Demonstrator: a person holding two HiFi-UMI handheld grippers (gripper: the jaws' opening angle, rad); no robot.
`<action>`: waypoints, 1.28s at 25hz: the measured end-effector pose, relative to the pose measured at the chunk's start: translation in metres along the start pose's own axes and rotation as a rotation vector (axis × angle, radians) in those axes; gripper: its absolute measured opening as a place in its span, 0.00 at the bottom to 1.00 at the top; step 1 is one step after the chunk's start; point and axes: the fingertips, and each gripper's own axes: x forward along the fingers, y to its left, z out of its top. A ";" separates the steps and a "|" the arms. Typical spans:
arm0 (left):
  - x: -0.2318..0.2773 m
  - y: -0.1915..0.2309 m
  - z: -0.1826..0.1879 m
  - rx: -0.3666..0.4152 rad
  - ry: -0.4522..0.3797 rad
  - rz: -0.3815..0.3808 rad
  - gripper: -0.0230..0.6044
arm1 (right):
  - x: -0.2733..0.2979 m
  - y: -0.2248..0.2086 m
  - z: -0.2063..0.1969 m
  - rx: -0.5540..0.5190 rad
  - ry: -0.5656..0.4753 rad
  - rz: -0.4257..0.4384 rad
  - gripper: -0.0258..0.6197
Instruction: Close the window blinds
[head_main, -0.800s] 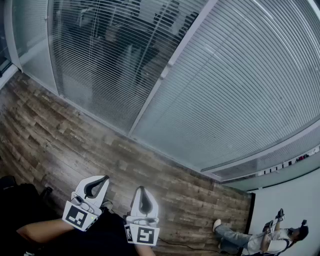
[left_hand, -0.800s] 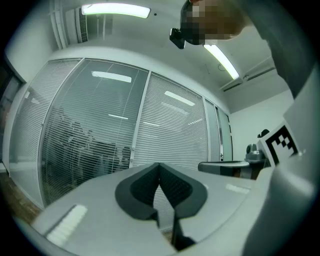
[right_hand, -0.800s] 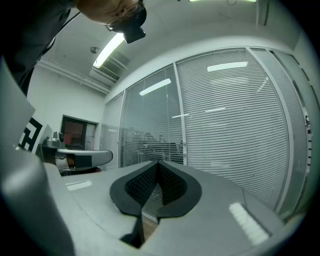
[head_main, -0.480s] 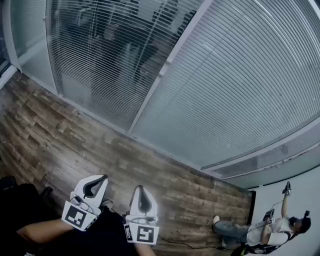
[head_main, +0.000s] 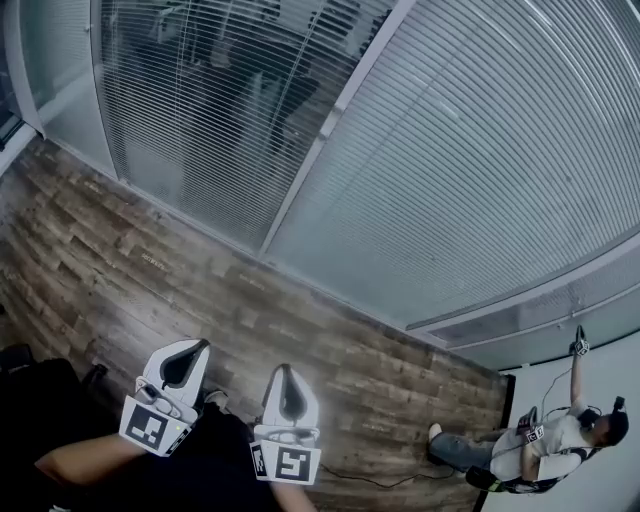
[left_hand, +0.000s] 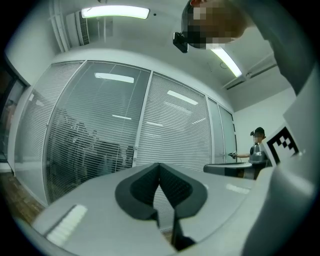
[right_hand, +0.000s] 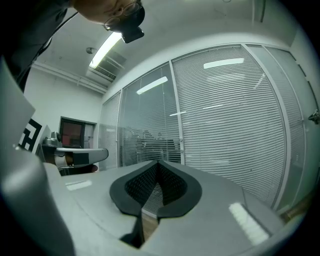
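The window blinds hang behind floor-to-ceiling glass. On the left panel (head_main: 200, 110) the slats stand partly open and a dim room shows through; on the right panel (head_main: 470, 170) they lie flat and pale. A white mullion (head_main: 330, 120) separates the two. Both grippers are low in the head view, well short of the glass and touching nothing. My left gripper (head_main: 190, 350) is shut and empty, its tips meeting in the left gripper view (left_hand: 160, 165). Beside it, my right gripper (head_main: 284, 372) is also shut and empty (right_hand: 158, 162).
A wood-plank floor (head_main: 120, 270) runs along the base of the glass. Another person (head_main: 540, 445) stands at the far right by a white wall (head_main: 610, 390), one arm raised. A thin cable (head_main: 370, 483) lies on the floor.
Both grippers have sunk slightly in the head view, jaws unchanged. The other person at the right has lifted an arm higher.
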 end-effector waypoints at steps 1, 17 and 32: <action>0.001 0.000 -0.001 -0.005 0.002 -0.001 0.04 | 0.000 -0.001 -0.001 0.000 0.004 -0.002 0.04; 0.088 0.009 -0.007 -0.038 0.021 -0.094 0.04 | 0.057 -0.050 -0.004 0.020 0.043 -0.084 0.04; 0.233 0.100 0.008 -0.082 0.028 -0.117 0.04 | 0.245 -0.104 0.030 -0.044 0.097 -0.124 0.11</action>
